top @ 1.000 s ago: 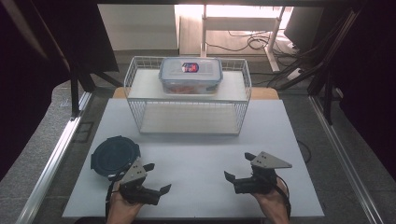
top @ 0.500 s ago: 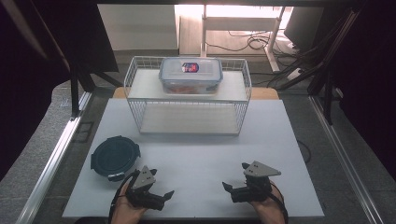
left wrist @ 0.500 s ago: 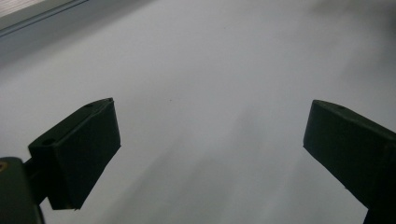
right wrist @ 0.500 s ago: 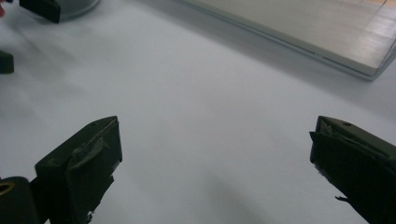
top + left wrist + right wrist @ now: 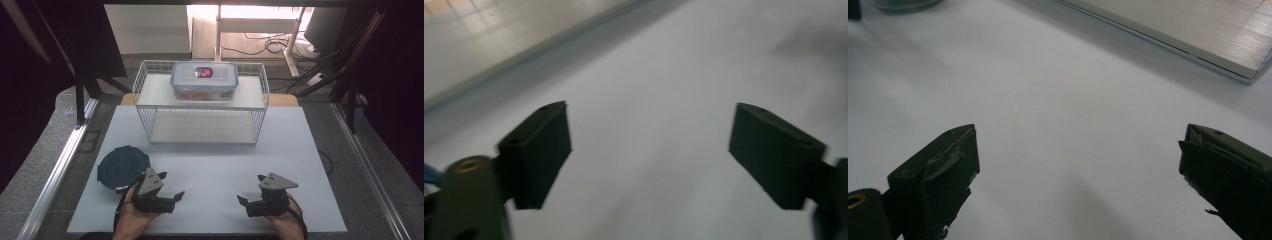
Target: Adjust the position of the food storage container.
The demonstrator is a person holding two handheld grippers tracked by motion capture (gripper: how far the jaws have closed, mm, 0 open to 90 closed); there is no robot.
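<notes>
Left tool is sitting low at the near edge of the table, jaws spread wide with nothing between them, and you can see plain white surface through the gap in the left gripper view. Right tool is the same story on the other side: released, empty, parked near the front edge, jaws well apart in the right gripper view.

The round dark blue lid lies flat on the table just beside the left tool, up and to its left, not touching as far as I can tell. The clear lidded food container with something reddish inside sits on the top shelf of the white wire rack at the far side, well apart from both tools.

My read: this is a between-steps pause, nothing gripped. If the lid is the next thing, the left tool has to swing toward it and get a jaw under or over its thin rim, which is fiddly on a flat thing lying flush.

Surface is a white board over a wooden top, matte and bare around the hands. Beyond it: grey floor, metal rails on both sides, dark curtains, cables and bright light at the back.
</notes>
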